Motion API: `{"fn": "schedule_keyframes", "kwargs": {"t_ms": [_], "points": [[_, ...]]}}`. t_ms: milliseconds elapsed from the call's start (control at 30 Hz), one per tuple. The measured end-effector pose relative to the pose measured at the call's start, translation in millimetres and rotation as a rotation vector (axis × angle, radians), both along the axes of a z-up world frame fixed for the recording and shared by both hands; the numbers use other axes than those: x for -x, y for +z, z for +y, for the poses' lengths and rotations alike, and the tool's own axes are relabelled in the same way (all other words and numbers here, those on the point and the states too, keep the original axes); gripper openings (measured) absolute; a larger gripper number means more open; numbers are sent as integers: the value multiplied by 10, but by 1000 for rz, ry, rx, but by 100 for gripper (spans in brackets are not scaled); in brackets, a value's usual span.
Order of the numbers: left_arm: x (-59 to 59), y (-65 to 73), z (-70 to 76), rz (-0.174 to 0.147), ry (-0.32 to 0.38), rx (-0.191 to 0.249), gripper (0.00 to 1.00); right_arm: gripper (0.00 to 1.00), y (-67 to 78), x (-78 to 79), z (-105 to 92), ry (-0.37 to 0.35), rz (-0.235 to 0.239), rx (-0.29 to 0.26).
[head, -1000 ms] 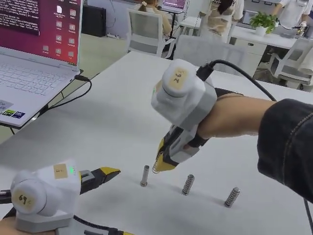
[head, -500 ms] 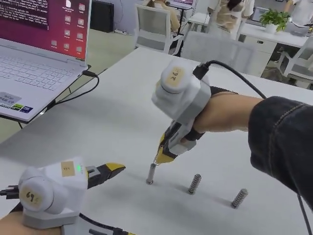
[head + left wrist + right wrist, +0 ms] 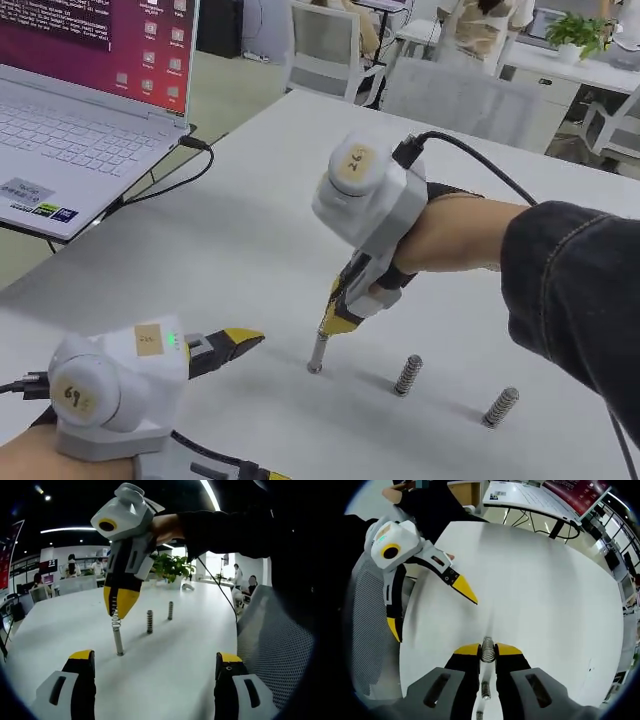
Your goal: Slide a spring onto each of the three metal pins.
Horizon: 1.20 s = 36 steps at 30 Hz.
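- Yellow-tipped jaws of the right gripper are clamped on a small coil spring, which is gripped by its upper coils.
- The coil spring is held upright, directly above the bare pin. Its lowest coils meet the top of that pin in the left gripper view. Whether they are already round the pin cannot be told.
- The bare pin stands upright on the white table, at the left end of a row of three in the head view.
- A spring is already seated on each of the other two: the middle pin and the end pin, both slightly tilted in the head view and well apart from each other.
- The left gripper is held low over the table with its jaws spread wide and nothing between them. It is pointed towards the bare pin, and the right gripper is seen straight ahead of it.
- At the upper left of the head view an open laptop is seen, with a black cable running from its side.
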State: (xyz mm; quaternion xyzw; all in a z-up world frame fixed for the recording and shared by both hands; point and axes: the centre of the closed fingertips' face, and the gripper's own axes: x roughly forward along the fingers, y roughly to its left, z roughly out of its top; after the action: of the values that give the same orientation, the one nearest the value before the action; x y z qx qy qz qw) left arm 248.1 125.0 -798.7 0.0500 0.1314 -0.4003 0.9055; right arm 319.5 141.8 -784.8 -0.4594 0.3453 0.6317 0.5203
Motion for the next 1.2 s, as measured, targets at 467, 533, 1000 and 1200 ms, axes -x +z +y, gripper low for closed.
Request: {"fn": "schedule_keyframes", "kwargs": {"t_ms": [467,533,1000,1200], "points": [[-2,-25,32,8,1,3,97,9,-150,43,-3,3,12,32],[0,-29,33,11,0,2,97,9,-189,42,5,2,13,37],[9,-60,43,23,1,3,96,9,-469,21,19,5,26,76],[9,-75,44,26,3,5,95,9,-553,27,4,3,29,83]]}}
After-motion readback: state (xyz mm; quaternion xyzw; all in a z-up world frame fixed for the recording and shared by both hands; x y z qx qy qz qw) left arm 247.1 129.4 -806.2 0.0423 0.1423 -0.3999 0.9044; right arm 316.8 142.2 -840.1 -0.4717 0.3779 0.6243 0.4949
